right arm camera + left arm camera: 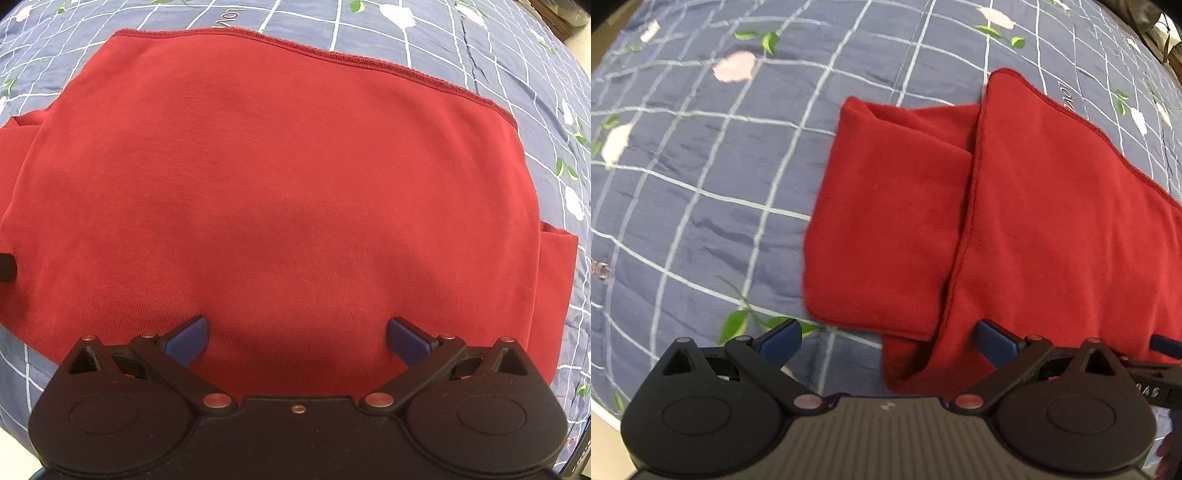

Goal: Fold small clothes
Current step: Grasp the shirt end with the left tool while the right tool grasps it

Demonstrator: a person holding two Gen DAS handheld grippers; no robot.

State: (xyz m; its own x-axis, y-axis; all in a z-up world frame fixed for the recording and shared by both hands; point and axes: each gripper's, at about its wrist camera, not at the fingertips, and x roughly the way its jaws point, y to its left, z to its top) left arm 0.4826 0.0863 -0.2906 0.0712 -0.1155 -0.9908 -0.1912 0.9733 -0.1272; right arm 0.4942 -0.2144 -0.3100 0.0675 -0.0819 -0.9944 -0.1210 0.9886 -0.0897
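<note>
Both hand-held grippers, your left hand-held gripper (888,338) and right hand-held gripper (297,338), are spread wide and empty over the red garment (277,192) lying part-folded on the checked quilt (701,184), so pinch both layers at the near hem before lifting evenly.

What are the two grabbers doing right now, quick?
Left gripper: open, holding nothing, above the red garment's edge.
Right gripper: open, holding nothing, over the garment.
</note>
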